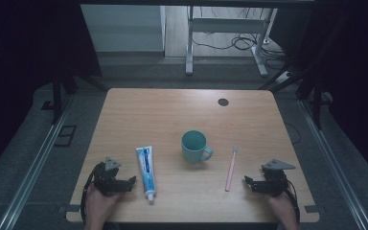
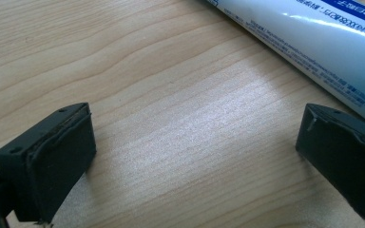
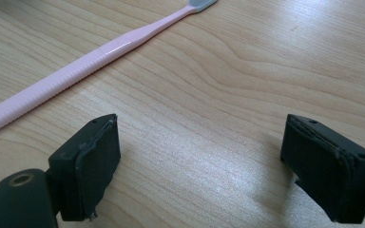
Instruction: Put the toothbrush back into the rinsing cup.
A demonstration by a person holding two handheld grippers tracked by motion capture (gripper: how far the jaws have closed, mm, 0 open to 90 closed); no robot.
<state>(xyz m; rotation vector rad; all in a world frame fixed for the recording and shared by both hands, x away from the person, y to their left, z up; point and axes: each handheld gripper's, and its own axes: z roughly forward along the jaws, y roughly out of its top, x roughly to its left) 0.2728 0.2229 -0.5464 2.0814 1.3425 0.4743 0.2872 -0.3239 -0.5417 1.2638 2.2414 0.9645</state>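
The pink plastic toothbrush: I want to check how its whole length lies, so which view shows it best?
The high view: the pink plastic toothbrush lies there whole, bristle end away from the person, right of the teal ceramic mug. The right gripper view shows its ribbed handle and part of the head, closer. The left gripper view gives wood and toothpaste tube.

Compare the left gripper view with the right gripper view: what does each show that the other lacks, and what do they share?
Left gripper view alone: the toothpaste tube, lying flat across the upper right corner, just beyond the left claw.
Right gripper view alone: the pink toothbrush, lying flat, its head toward the top edge, beyond the right claw.
Both: two black jaws standing wide apart with nothing between them, low over the bare wooden table.
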